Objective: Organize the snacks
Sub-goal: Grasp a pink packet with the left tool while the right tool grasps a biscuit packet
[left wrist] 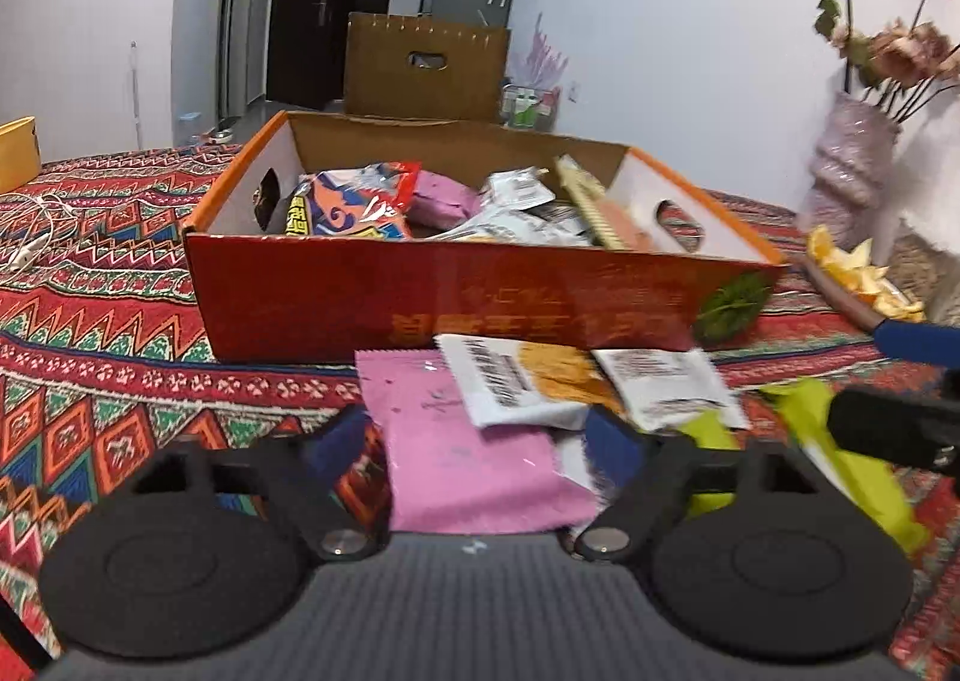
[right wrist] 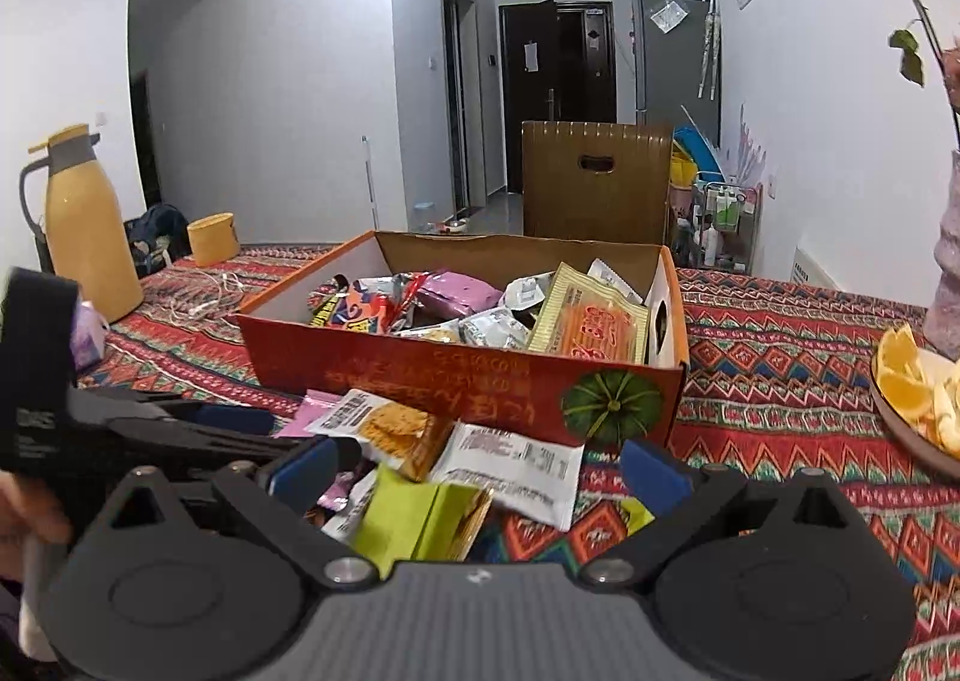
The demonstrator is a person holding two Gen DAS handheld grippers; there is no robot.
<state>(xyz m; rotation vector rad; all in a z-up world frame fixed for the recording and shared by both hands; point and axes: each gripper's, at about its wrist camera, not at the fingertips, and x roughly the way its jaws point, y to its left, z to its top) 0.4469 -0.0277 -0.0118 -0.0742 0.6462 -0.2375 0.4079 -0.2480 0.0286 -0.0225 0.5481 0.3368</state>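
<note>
An orange-red cardboard box (left wrist: 420, 291) (right wrist: 420, 375) holds several snack packets on the patterned tablecloth. Loose packets lie in front of it: a pink packet (left wrist: 474, 441), a white-and-orange packet (left wrist: 516, 381) (right wrist: 390, 429), a white packet (left wrist: 666, 387) (right wrist: 516, 465) and a green packet (left wrist: 840, 465) (right wrist: 420, 519). My left gripper (left wrist: 477, 435) is low over the pink packet, which lies flat between its blue pads; a sliver of cloth shows beside the left pad. My right gripper (right wrist: 480, 474) stands open above the green and white packets, gripping nothing.
A plate of orange slices (left wrist: 852, 279) (right wrist: 912, 399) and a pink vase (left wrist: 846, 159) sit at the right. A yellow thermos (right wrist: 90, 237), a yellow tub (right wrist: 211, 238) and a white cable (left wrist: 36, 237) are at the left. A brown chair back (left wrist: 426, 63) stands behind the box.
</note>
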